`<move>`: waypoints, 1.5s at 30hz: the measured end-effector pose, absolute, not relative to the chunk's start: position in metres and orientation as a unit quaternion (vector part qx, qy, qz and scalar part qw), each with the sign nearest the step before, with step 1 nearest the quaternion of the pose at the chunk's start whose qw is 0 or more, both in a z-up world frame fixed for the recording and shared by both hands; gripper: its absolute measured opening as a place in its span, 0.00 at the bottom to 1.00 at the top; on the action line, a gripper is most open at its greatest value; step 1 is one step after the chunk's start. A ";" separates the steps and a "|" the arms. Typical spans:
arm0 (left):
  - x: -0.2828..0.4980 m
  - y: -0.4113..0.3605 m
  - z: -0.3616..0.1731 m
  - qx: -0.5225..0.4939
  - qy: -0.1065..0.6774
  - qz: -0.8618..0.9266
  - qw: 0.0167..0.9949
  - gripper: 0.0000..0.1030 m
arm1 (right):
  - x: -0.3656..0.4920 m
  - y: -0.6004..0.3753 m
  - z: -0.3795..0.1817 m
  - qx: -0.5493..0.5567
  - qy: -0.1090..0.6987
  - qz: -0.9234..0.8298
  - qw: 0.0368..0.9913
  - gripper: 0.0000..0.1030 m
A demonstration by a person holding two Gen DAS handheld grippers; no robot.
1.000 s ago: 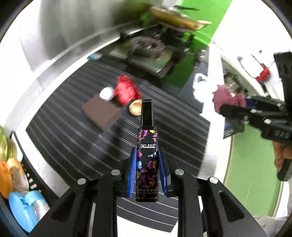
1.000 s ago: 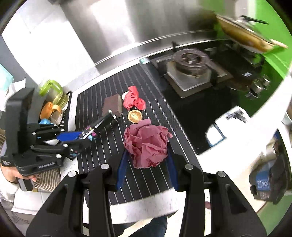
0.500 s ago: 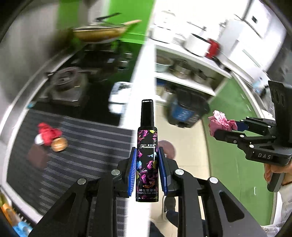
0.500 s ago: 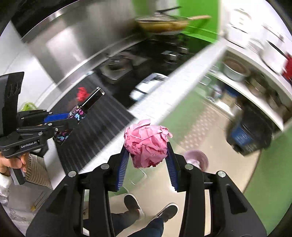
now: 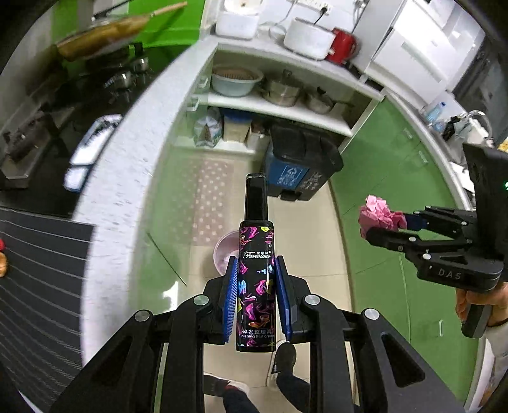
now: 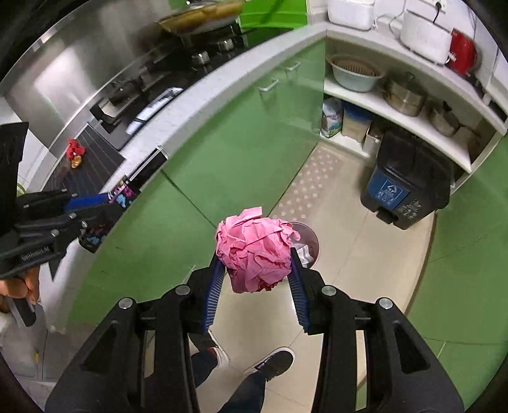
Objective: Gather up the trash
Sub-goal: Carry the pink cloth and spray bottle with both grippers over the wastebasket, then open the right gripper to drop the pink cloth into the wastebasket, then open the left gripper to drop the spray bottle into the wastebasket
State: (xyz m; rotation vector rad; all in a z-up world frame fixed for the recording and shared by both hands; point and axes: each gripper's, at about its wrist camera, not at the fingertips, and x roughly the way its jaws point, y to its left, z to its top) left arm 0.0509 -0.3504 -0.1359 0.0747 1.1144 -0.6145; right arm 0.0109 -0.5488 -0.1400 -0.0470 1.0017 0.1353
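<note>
- Two grippers: the left gripper (image 5: 256,295) low in the middle of the left wrist view, the right gripper (image 6: 254,279) low in the middle of the right wrist view.
- One black bottle (image 5: 256,279) with a coloured pattern, centre of the left view.
- One pink paper ball (image 6: 254,251), centre of the right view.
- One small pink bin (image 6: 306,243) on the floor, just behind the ball.
- One large dark bin (image 6: 409,181) with a blue front, right of the frame.
- Two shoes (image 6: 273,363), bottom centre.
- At least two metal pots (image 6: 404,95) on the shelf, upper right.
- One basin (image 6: 354,74) on the same shelf.
- One red kettle (image 6: 462,52), top right.
- One pan (image 6: 197,19), top of the frame.
</note>
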 end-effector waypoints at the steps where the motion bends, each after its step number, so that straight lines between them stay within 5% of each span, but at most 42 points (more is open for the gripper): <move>1: 0.054 -0.356 -0.144 0.031 0.525 -0.284 0.802 0.22 | 0.017 -0.554 -0.147 -0.023 0.483 0.068 0.872 0.38; 22: 0.153 -0.408 -0.328 0.029 0.573 -0.290 0.766 0.22 | 0.170 -0.614 -0.362 0.001 0.555 0.074 0.829 0.39; 25: 0.161 -0.410 -0.341 0.033 0.576 -0.290 0.764 0.22 | 0.180 -0.616 -0.382 0.002 0.559 0.071 0.826 0.50; 27: 0.163 -0.411 -0.347 0.036 0.578 -0.290 0.762 0.22 | 0.183 -0.620 -0.390 0.001 0.556 0.065 0.829 0.83; 45: 0.169 -0.442 -0.379 0.061 0.592 -0.318 0.738 0.22 | 0.164 -0.669 -0.365 0.021 0.539 -0.020 0.842 0.95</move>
